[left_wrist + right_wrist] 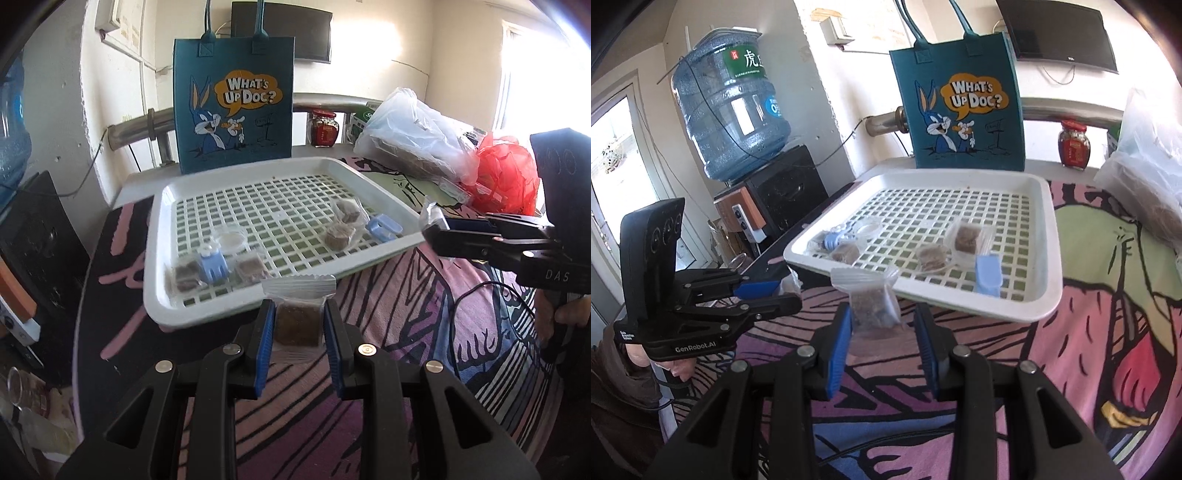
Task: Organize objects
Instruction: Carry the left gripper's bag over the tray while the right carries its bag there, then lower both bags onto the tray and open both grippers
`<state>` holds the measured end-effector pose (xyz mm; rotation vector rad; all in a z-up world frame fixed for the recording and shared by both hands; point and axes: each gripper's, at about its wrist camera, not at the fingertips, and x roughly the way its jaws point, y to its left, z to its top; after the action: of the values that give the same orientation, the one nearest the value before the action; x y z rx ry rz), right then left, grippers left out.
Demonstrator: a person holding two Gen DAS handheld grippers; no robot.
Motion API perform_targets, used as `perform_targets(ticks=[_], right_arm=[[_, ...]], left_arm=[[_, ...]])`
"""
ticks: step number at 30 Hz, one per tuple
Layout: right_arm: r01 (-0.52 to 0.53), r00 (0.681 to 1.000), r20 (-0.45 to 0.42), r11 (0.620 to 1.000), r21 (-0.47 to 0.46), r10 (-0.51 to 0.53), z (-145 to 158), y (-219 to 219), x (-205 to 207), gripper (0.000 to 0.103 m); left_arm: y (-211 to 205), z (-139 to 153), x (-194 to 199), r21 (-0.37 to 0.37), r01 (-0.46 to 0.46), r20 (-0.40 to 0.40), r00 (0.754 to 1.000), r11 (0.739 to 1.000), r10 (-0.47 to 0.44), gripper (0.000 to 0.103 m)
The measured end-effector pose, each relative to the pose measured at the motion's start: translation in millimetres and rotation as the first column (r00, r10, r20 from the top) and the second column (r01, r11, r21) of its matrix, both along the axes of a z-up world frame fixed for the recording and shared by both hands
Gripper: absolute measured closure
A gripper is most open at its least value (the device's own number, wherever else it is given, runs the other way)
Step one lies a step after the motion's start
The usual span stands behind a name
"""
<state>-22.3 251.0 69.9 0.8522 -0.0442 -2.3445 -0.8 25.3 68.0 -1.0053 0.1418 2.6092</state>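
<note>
The left gripper (299,325), black with blue pads, is clamped on a small clear plastic packet holding a brown block (298,322), held above the patterned pink-and-purple cloth (406,332) just short of the near rim of the white plastic lattice tray (229,310). The right gripper (882,325) pinches a second clear packet of brown crumbly material (871,306) — it hangs against the left blue pad, also just in front of the tray's near edge. Inside the tray lie several more brown packets (340,236), two pale blue plastic clips (212,264) and a small clear round lid (231,240). Behind the tray stands a teal felt tote bag printed with a cartoon rabbit (232,103) — upright against the rail.
</note>
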Motion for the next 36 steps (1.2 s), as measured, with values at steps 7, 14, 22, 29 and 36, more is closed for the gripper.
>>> perform_targets(ticks=[7, 14, 22, 29, 36], right_arm=[[0.032, 0.999, -0.027, 0.999, 0.005, -0.032, 32, 10, -44, 0.069], [0.108, 0.993, 0.043, 0.991, 0.072, -0.111, 14, 6, -113, 0.069], [0.191, 0.963, 0.159, 0.969, 0.155, -0.216, -30, 2, -170, 0.069], [0.219, 0.947, 0.198, 0.960, 0.175, -0.252, -38, 2, -181, 0.059], [0.195, 0.979, 0.064, 0.981, -0.014, -0.194, 23, 18, -117, 0.050]], left_arm=[[-18, 30, -63, 0.001, -0.029, -0.068, 0.997, 1.000, 0.029, 0.078], [-30, -8, -143, 0.018, -0.135, 0.037, 0.990, 0.991, 0.134, 0.078], [-32, -41, -173, -0.012, -0.224, 0.130, 0.966, 0.975, 0.223, 0.076], [-36, -37, -171, 0.048, -0.232, 0.143, 0.964, 0.972, 0.223, 0.041], [-50, 17, -116, 0.192, -0.220, 0.025, 0.975, 0.956, 0.219, 0.006]])
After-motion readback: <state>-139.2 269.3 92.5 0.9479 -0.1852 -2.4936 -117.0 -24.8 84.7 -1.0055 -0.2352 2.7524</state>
